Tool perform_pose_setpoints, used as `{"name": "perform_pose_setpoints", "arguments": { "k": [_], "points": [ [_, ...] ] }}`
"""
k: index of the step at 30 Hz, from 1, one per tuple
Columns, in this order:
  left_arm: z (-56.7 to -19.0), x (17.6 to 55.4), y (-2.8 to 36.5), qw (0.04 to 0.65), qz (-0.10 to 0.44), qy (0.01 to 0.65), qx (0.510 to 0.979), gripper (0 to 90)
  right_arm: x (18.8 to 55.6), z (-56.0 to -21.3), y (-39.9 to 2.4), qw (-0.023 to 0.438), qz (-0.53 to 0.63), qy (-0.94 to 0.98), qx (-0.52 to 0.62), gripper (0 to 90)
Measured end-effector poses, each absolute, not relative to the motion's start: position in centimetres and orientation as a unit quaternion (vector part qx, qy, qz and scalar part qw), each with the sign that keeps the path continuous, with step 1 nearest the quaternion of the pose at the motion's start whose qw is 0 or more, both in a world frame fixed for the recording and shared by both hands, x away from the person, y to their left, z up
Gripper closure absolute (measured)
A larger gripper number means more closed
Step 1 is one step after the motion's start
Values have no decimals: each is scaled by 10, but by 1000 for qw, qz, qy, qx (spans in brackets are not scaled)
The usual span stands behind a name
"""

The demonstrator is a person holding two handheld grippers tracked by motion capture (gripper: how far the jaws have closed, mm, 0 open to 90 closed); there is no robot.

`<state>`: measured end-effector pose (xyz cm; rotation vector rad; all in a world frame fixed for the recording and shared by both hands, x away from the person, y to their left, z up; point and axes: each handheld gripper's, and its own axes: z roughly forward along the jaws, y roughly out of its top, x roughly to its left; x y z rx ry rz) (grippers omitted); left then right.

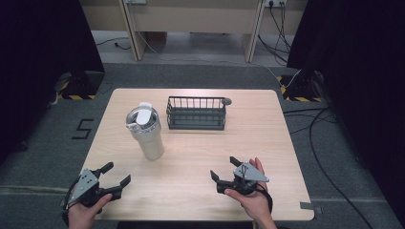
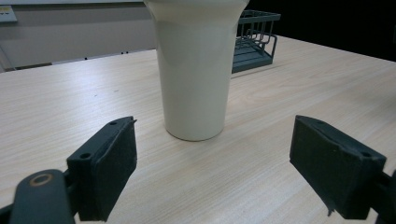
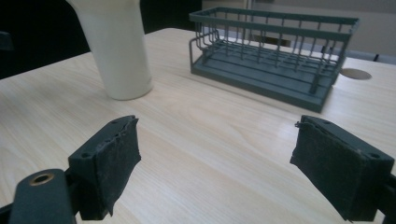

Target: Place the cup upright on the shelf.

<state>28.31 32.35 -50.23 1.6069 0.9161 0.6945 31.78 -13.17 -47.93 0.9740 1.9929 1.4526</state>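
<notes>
A tall cream tumbler [image 1: 145,131] with a grey and white flip lid stands upright left of the table's middle. Behind it to the right sits a dark wire basket [image 1: 196,113], with nothing in it. My left gripper [image 1: 115,173] rests open at the front left corner, aimed at the tumbler [image 2: 195,70], which stands a short way beyond its jaws. My right gripper [image 1: 223,168] is open at the front right, held by a hand, pointing toward the basket [image 3: 275,58] and the tumbler [image 3: 116,46]. Nothing sits between either pair of jaws.
A light wooden table [image 1: 191,191] carries everything. A small round grey disc [image 1: 227,101] lies by the basket's back right corner. Black curtains flank both sides, cables trail on the grey floor at right, and wooden furniture legs stand at the back.
</notes>
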Motion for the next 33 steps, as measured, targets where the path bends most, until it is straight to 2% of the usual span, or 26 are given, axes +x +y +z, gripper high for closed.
{"name": "perform_pose_setpoints", "arguments": {
  "k": [33],
  "points": [
    [-502, 281, 325, 554, 294, 385, 677, 143, 357, -459, -78, 238, 545, 741, 313, 144]
  ]
}}
